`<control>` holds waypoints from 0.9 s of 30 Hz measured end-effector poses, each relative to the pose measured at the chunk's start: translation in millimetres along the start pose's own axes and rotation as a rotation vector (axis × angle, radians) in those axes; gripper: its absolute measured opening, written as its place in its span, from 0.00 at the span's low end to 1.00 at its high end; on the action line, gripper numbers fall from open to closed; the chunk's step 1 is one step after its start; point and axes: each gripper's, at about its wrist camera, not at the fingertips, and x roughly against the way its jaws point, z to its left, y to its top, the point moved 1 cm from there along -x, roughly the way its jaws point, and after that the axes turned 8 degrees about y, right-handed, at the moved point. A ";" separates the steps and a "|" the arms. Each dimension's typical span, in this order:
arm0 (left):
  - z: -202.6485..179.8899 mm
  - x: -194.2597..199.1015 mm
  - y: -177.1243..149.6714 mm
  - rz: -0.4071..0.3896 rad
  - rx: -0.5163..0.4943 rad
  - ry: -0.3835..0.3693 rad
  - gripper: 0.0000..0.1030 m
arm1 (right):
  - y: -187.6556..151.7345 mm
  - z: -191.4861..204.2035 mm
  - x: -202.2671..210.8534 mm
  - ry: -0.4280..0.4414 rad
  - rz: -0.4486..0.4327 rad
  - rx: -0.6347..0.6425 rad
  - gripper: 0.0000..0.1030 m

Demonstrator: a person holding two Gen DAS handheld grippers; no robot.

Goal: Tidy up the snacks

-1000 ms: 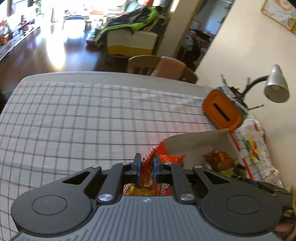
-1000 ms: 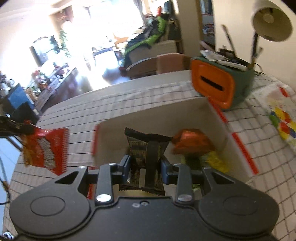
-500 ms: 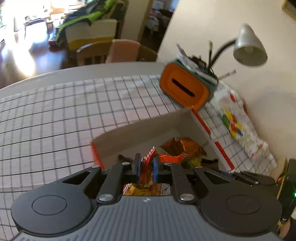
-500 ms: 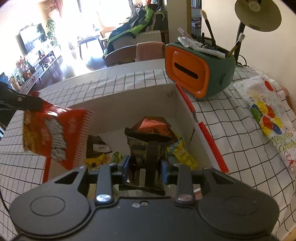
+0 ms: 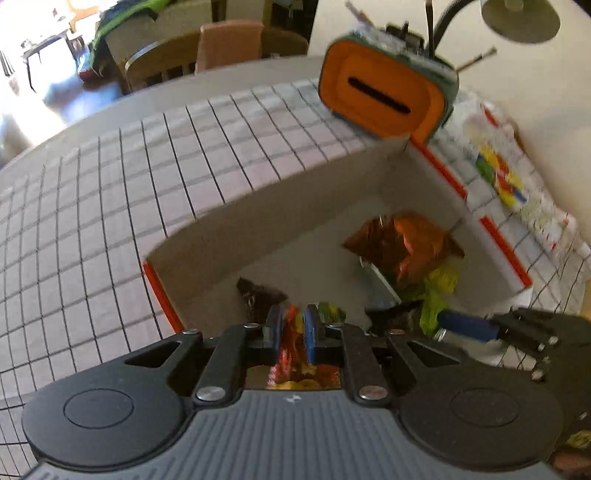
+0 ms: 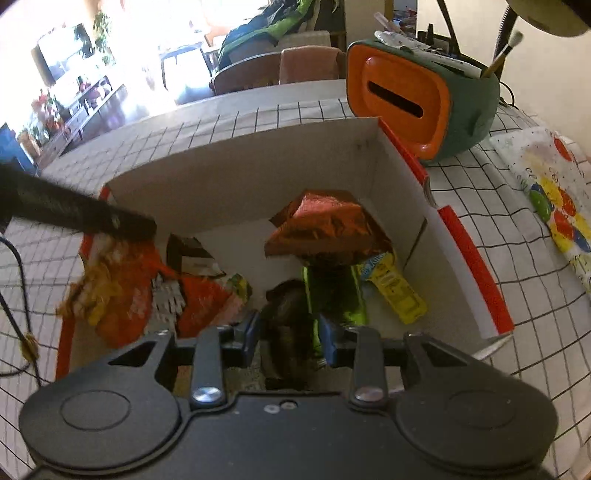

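Note:
An open white cardboard box (image 6: 229,192) with red edges stands on the checked tablecloth and holds several snack packets, among them a copper foil bag (image 6: 325,229) and a yellow packet (image 6: 397,291). My left gripper (image 5: 293,328) is shut on a red chip bag (image 6: 125,291) and holds it over the box's left side. My right gripper (image 6: 290,332) holds a dark brown packet (image 6: 286,325), blurred, low over the box's near side; the fingers stand a little apart around it. The box also shows in the left wrist view (image 5: 295,206).
An orange and green desk organizer (image 6: 417,107) with brushes stands just behind the box's far right corner. A colourful dotted paper bag (image 6: 550,199) lies to the right. A desk lamp (image 5: 521,18) hangs above. Chairs stand beyond the table's far edge.
Both grippers have moved forward and down over the box. The red chip bag has come from left of the box to above its left side. The dark packet now looks blurred.

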 end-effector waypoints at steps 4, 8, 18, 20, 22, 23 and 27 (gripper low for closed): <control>0.8 -4.1 -5.1 -0.009 -0.009 0.005 0.12 | -5.2 -2.9 1.8 0.019 -0.007 -0.032 0.33; 0.9 0.3 -8.5 -0.030 -0.024 0.010 0.15 | -8.1 0.0 9.6 0.024 -0.038 -0.026 0.36; 7.7 26.9 -17.2 -0.148 -0.036 -0.009 0.64 | -17.0 5.5 39.7 0.007 -0.155 -0.080 0.84; 10.5 33.0 -20.2 -0.173 -0.040 -0.014 0.67 | -19.3 5.7 46.5 0.013 -0.177 -0.101 0.88; 13.8 39.5 -24.0 -0.194 -0.041 -0.022 0.69 | -21.2 7.2 53.6 0.011 -0.198 -0.118 0.90; 15.3 43.7 -26.2 -0.208 -0.046 -0.025 0.70 | -21.8 8.8 57.2 0.007 -0.211 -0.125 0.96; 19.7 60.1 -34.1 -0.267 -0.069 -0.019 0.77 | -24.1 19.2 73.8 0.001 -0.278 -0.137 0.99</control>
